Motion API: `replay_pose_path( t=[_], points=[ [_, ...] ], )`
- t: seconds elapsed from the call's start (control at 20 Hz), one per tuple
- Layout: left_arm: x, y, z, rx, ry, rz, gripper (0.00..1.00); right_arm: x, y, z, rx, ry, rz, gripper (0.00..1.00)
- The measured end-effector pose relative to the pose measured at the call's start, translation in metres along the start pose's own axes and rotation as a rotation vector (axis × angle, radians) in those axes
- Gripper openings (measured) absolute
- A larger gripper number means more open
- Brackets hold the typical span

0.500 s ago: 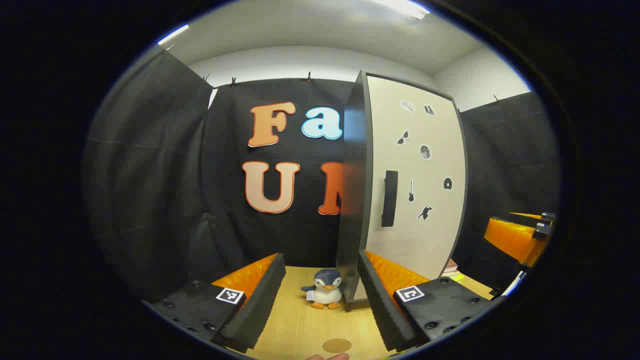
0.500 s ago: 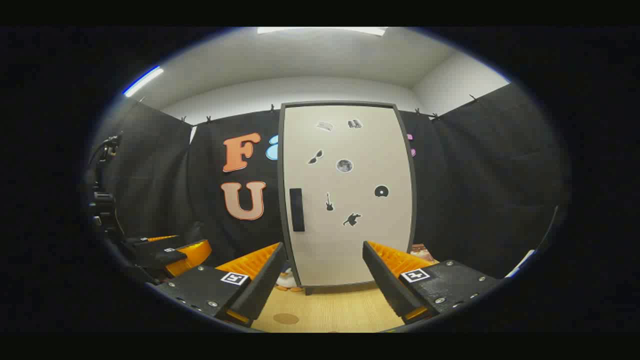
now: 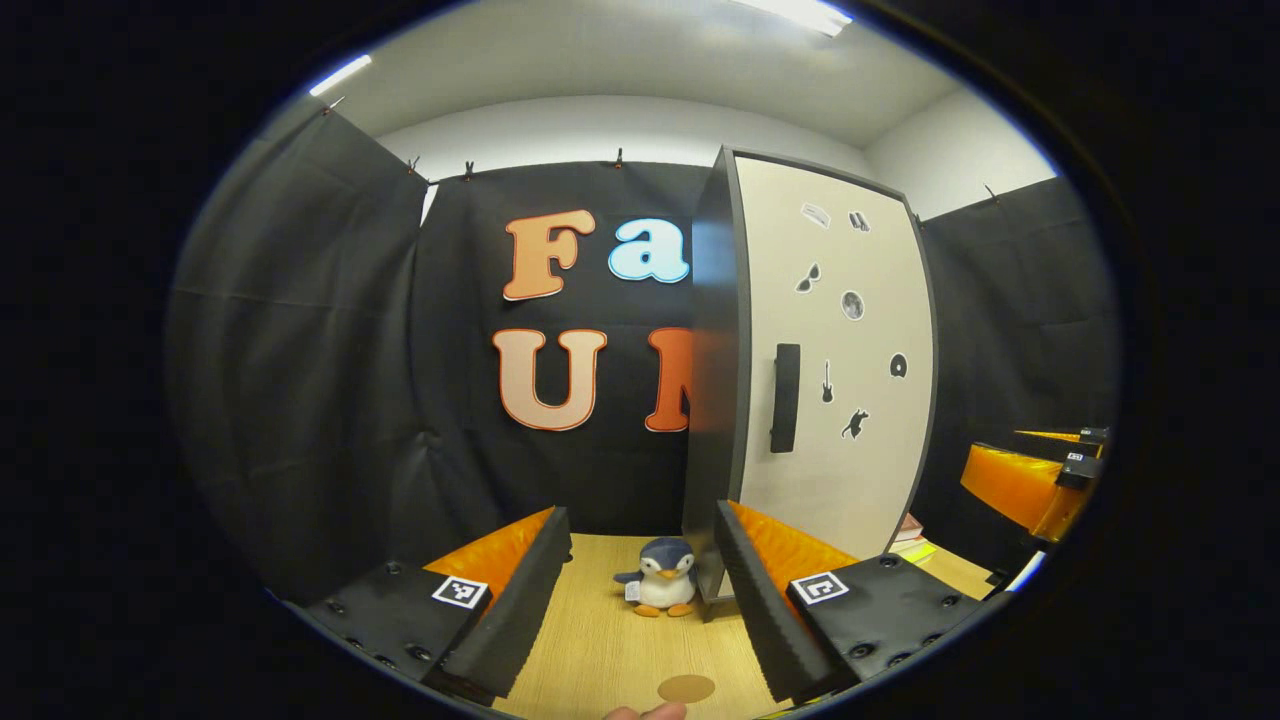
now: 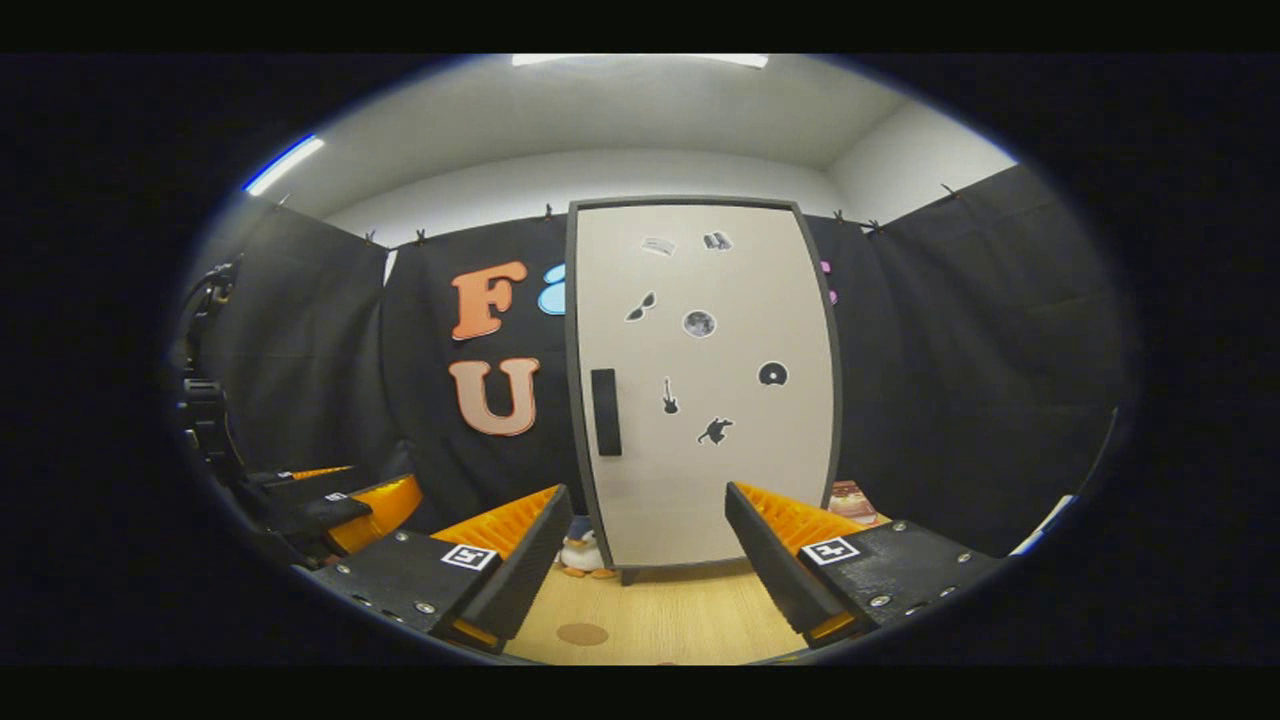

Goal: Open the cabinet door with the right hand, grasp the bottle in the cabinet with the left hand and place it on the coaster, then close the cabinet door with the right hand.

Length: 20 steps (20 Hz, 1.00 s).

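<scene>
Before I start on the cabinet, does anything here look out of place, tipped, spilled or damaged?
Nothing stands out. The cabinet stands upright with its door shut, the plush penguin sits upright beside it, and the coaster lies flat on the table. No spill or damage shows.

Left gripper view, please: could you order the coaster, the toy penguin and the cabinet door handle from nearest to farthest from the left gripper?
1. Coaster, on the table just ahead of the left gripper.
2. Toy penguin, farther along the table, by the cabinet's foot.
3. Cabinet door handle, up on the door, to the right.
</scene>
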<state>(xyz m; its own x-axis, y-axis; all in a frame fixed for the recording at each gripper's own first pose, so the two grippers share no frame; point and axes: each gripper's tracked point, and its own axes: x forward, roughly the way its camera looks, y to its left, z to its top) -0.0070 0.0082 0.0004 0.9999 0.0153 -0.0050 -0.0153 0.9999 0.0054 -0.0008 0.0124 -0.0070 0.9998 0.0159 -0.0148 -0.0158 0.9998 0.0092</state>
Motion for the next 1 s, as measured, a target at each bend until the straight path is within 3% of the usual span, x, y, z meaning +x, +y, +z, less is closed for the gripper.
replay_pose_path(
  t=[1.0],
  points=[
    [0.009, 0.027, 0.006, 0.014, -0.025, 0.032, 0.95, 0.031, 0.021, -0.003, 0.001, -0.007, 0.014, 0.95]
  ],
)
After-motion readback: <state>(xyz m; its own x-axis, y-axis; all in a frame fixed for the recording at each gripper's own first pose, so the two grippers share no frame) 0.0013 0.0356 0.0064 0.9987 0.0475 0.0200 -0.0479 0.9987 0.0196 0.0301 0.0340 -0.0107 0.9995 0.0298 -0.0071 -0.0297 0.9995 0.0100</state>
